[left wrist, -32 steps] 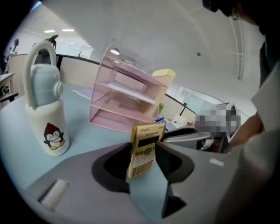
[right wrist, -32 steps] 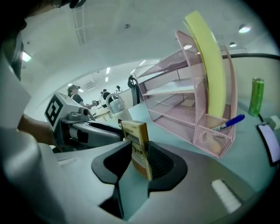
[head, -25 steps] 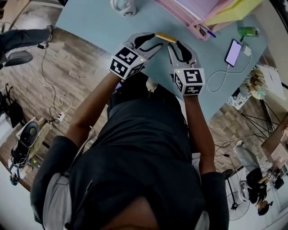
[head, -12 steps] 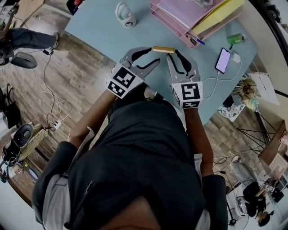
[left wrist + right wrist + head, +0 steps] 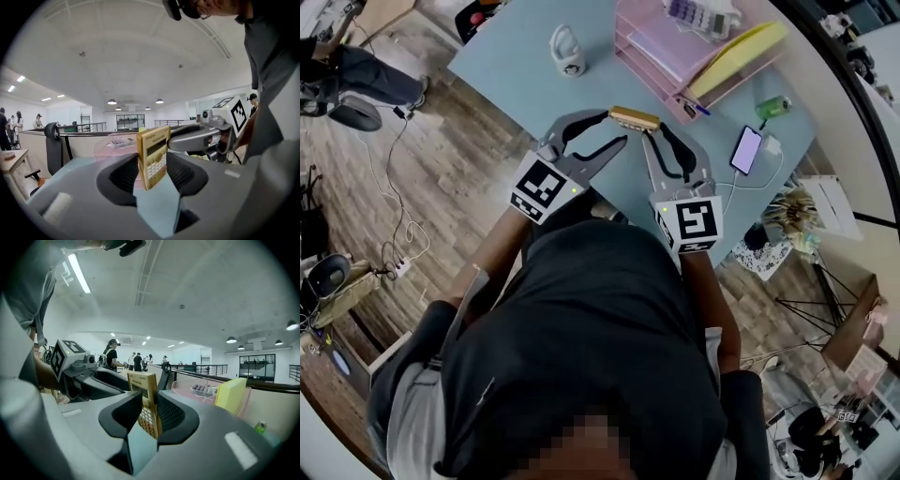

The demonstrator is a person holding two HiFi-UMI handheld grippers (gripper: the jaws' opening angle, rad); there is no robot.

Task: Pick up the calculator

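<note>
Blue bench (image 5: 516, 75) fills the top of the head view, and we take the pink paper tray (image 5: 649, 58) standing on it as our mark. A yellow folder (image 5: 736, 58) leans out of the tray's right side. Our left gripper (image 5: 617, 127) and right gripper (image 5: 654, 131) meet just on our side of the tray's near corner. A white mug (image 5: 567, 49) stands to the tray's left, and a phone (image 5: 746, 150) on its cable lies off the tray's near right. Smallest is the gold calculator (image 5: 635, 118), upright between both grippers, in front of the tray and, as we judge it, lifted off the bench.

The right gripper is nearly closed, pinching the calculator across its thickness. The left gripper stands about half open with the calculator's width between its pads. Both side edges look pressed, though the far one is less plain.

With two grips on one small body, we should raise both hands at one pace and one tilt, so neither twists it against the other. We should squeeze no harder and steer clear of the tray's front edge.
</note>
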